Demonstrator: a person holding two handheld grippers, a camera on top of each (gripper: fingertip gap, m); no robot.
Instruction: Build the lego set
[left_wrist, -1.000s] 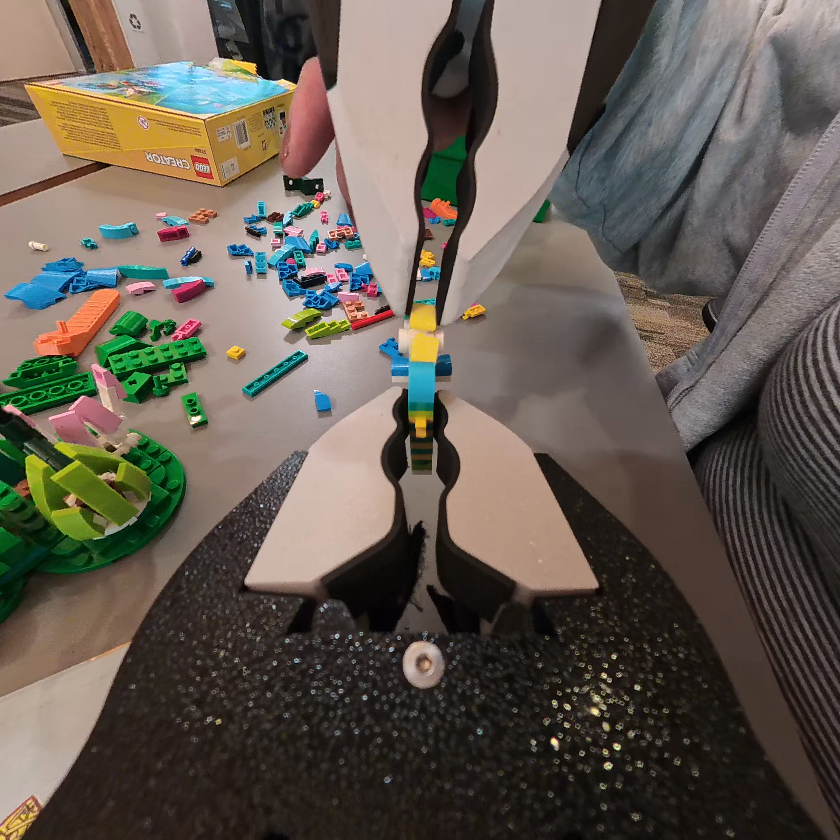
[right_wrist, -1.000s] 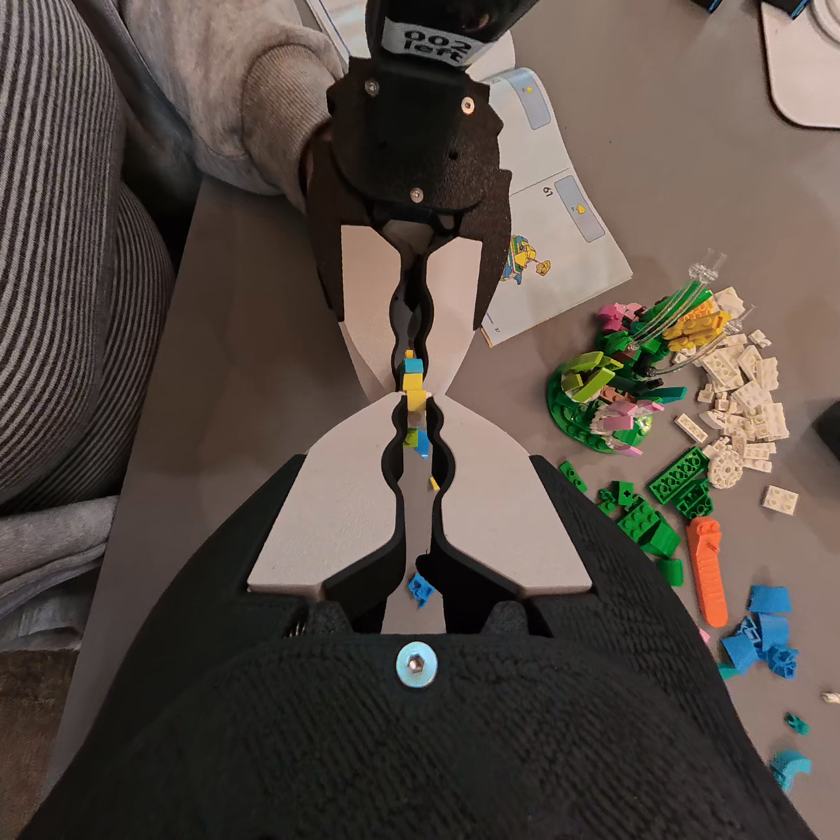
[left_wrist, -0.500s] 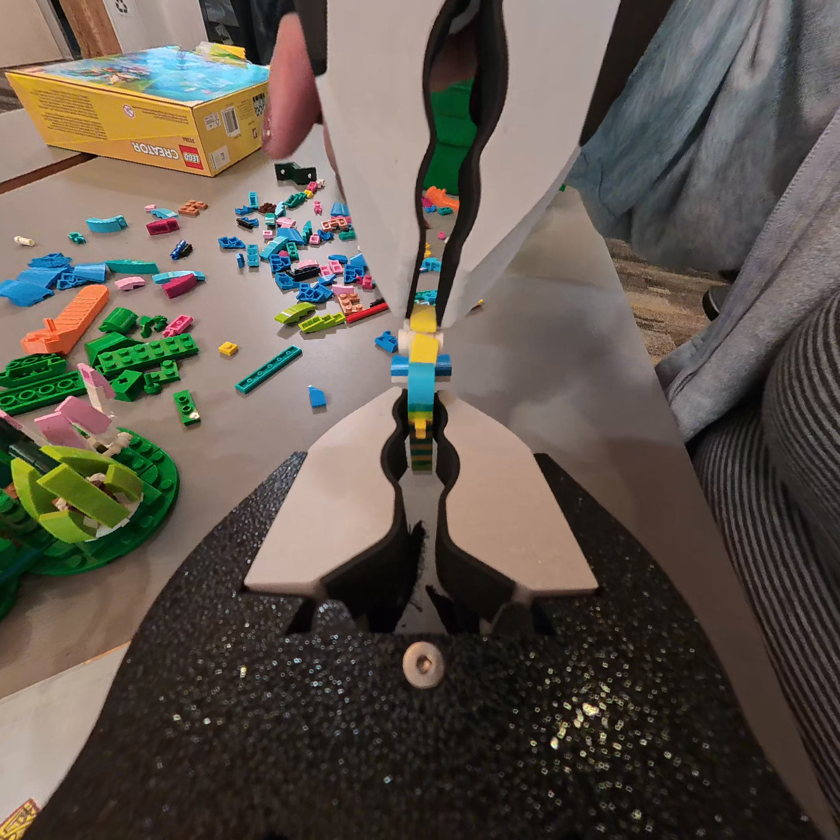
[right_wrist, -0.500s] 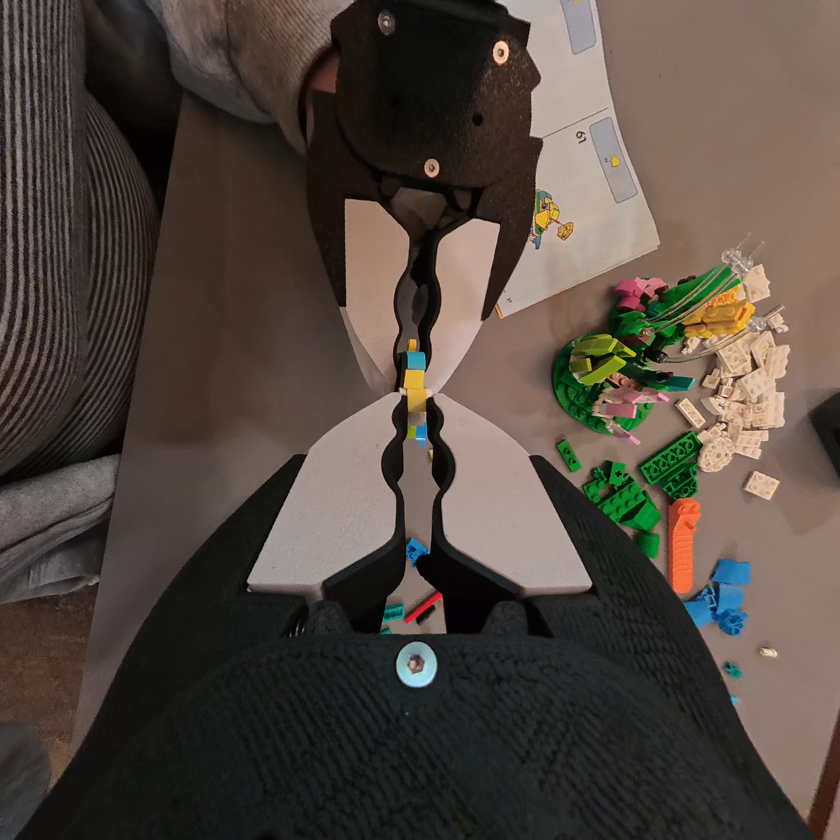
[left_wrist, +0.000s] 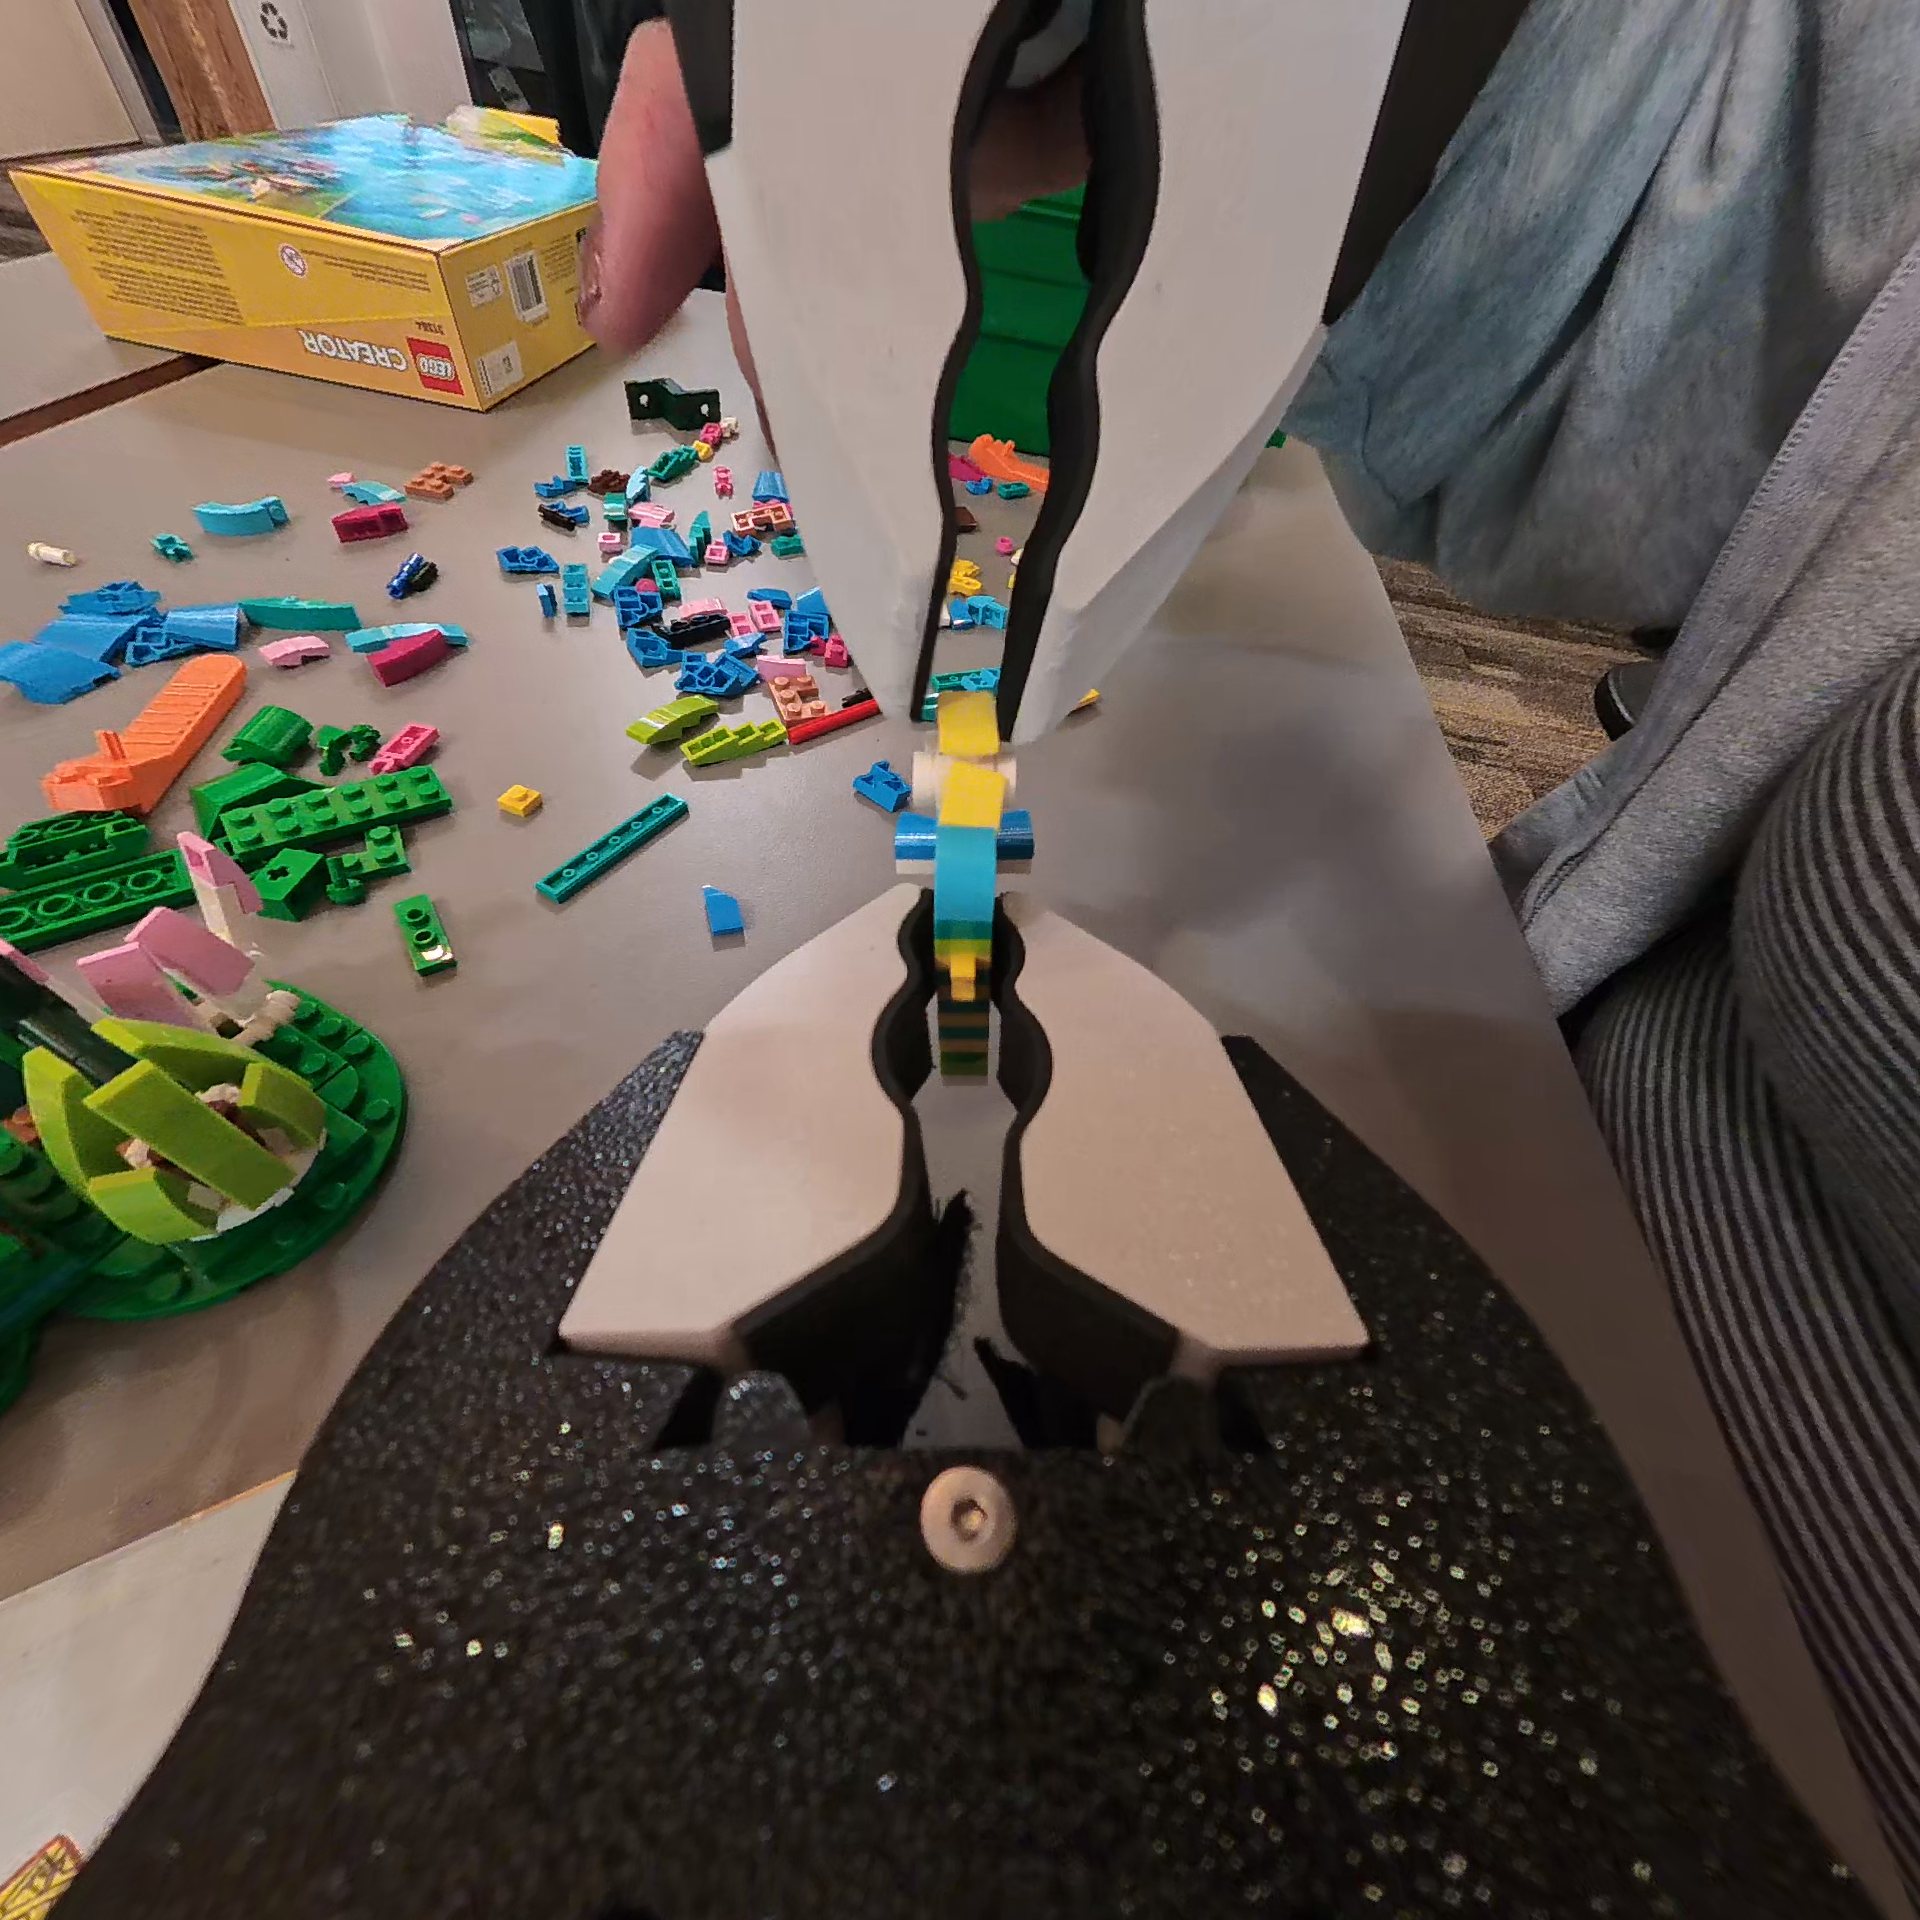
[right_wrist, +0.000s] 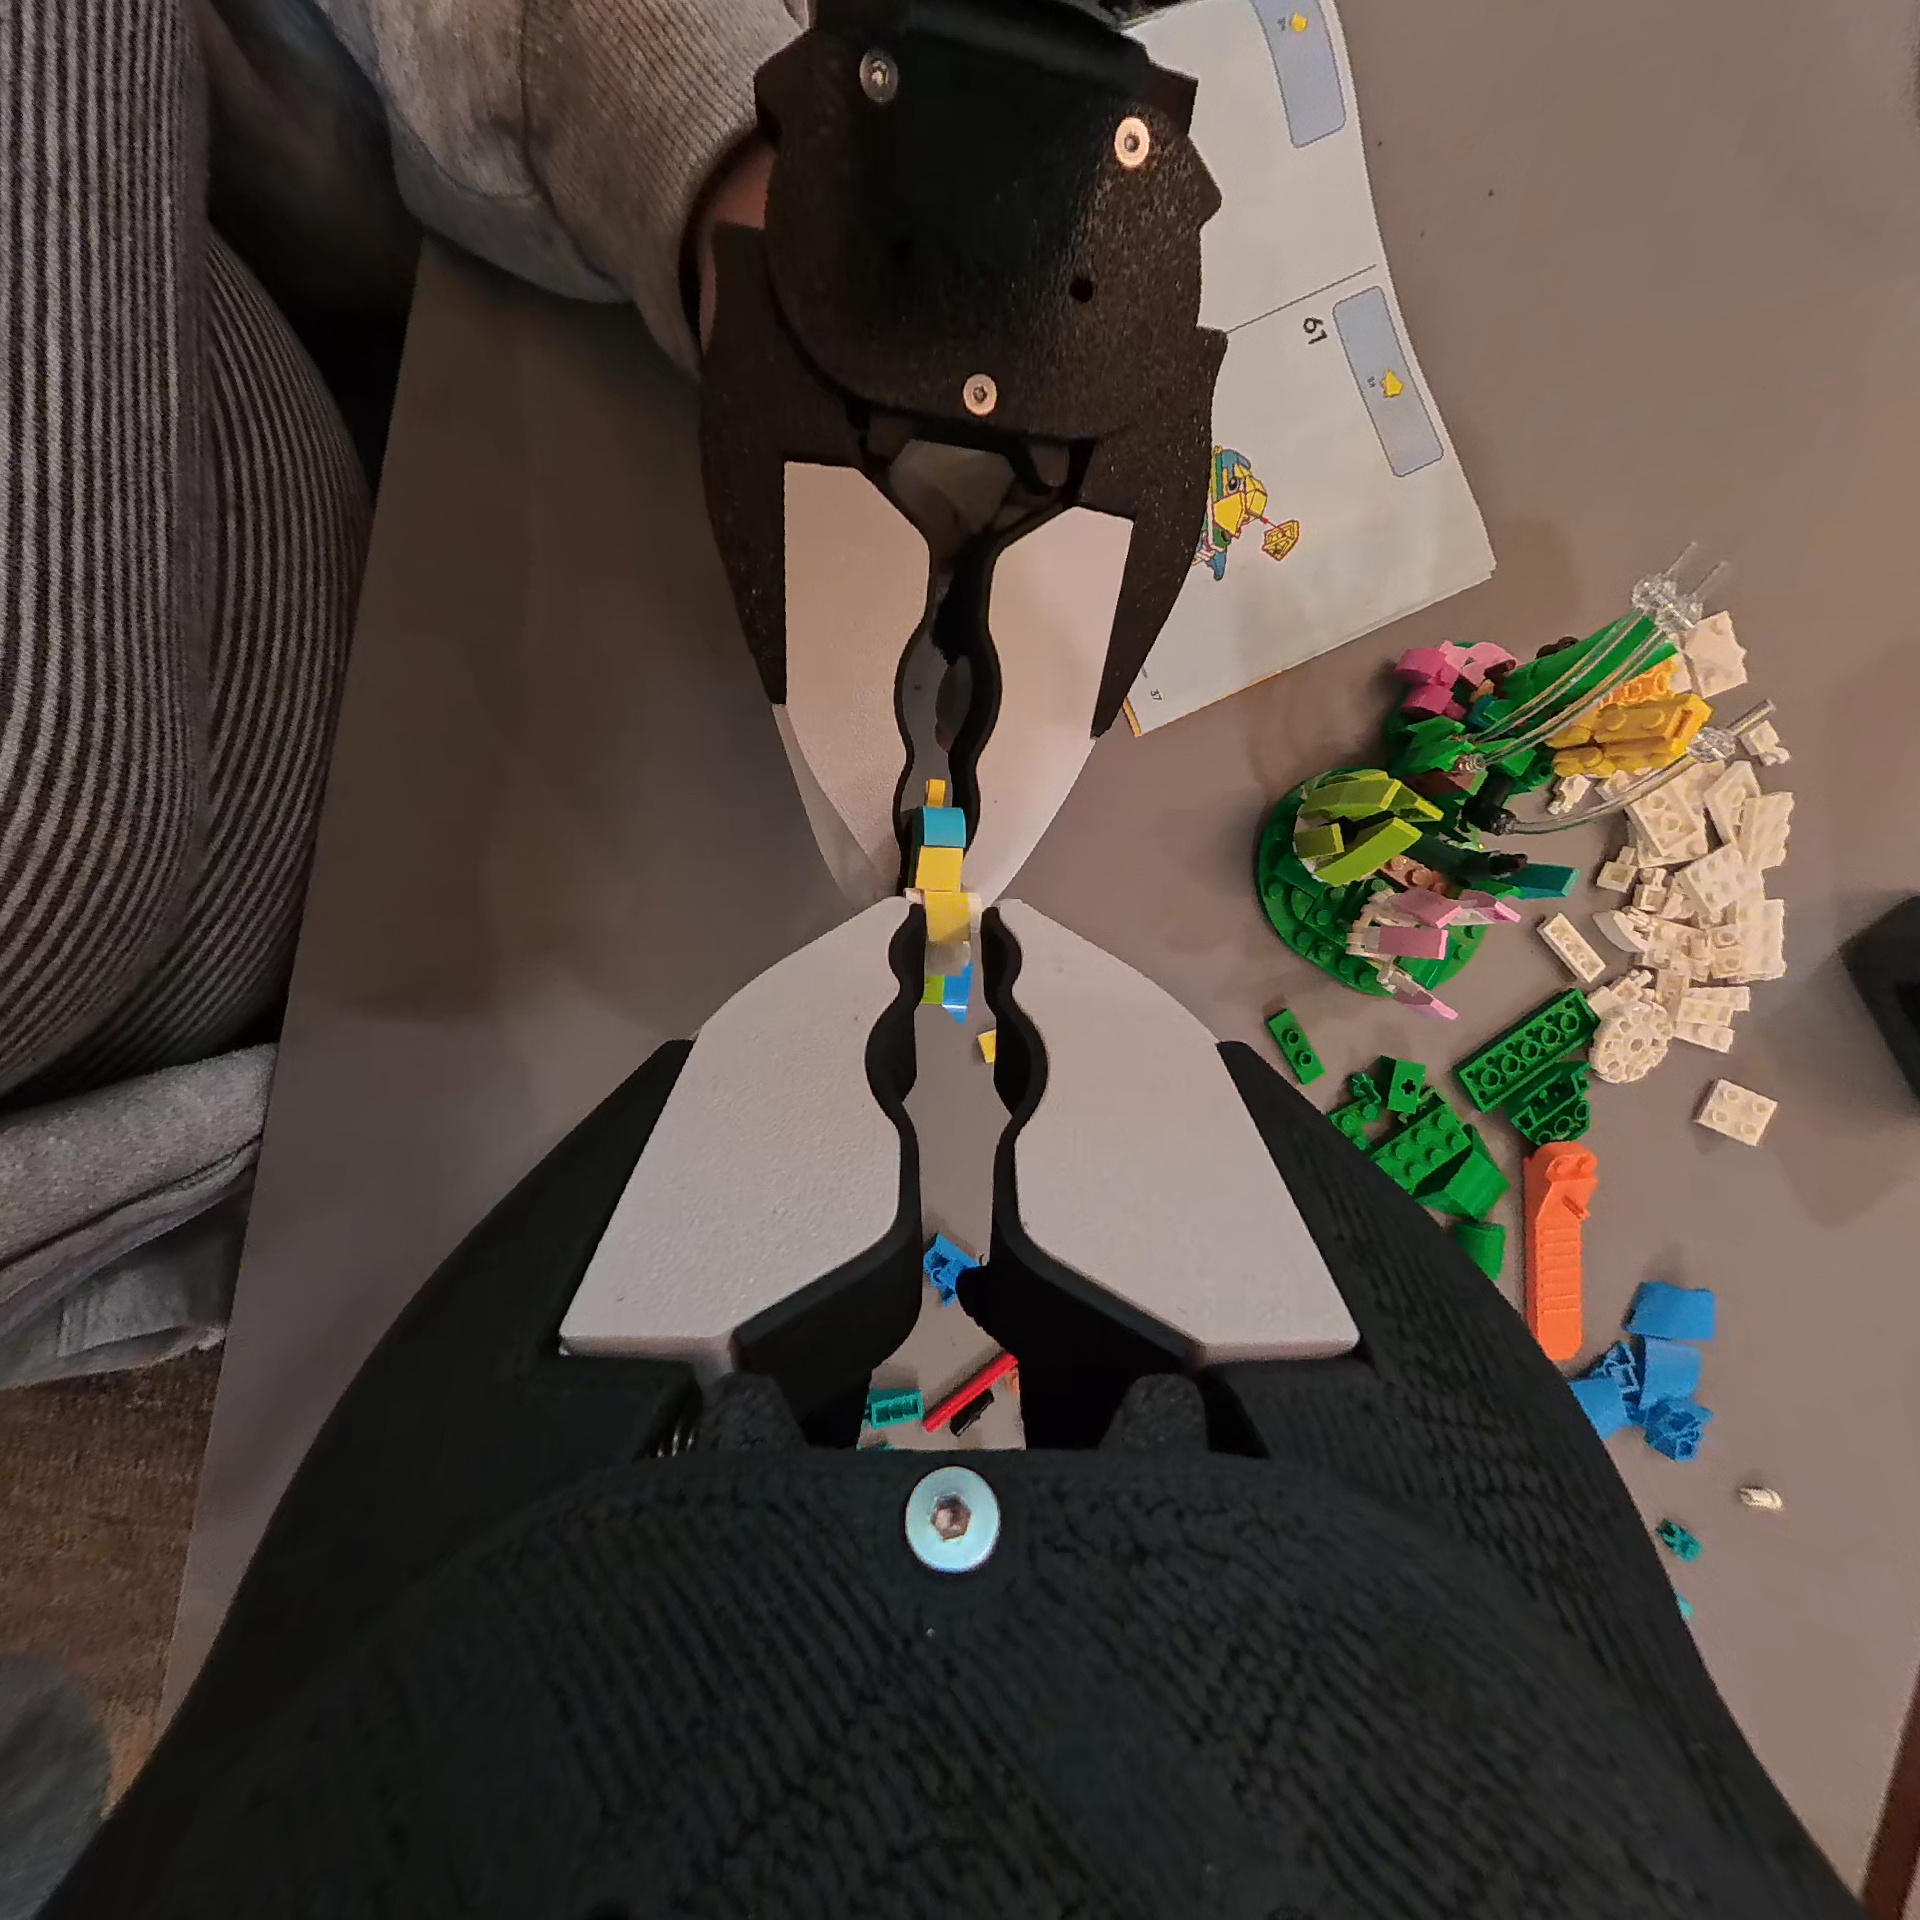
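Yellow-blue lego fish (left_wrist: 964, 873) pinched by both grippers' jaws | loose bricks (left_wrist: 665, 613), green model (left_wrist: 187, 1122) left | box (left_wrist: 312, 249) beyond

The left gripper (left_wrist: 961, 914) and right gripper (right_wrist: 948, 920) meet tip to tip, facing each other, each with its fingers (left_wrist: 821, 1049) closed nearly together, pinching something small.

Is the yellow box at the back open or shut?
Cannot tell. The yellow box lies flat on the table, printed top up; no flap shows, and its far end is hidden.
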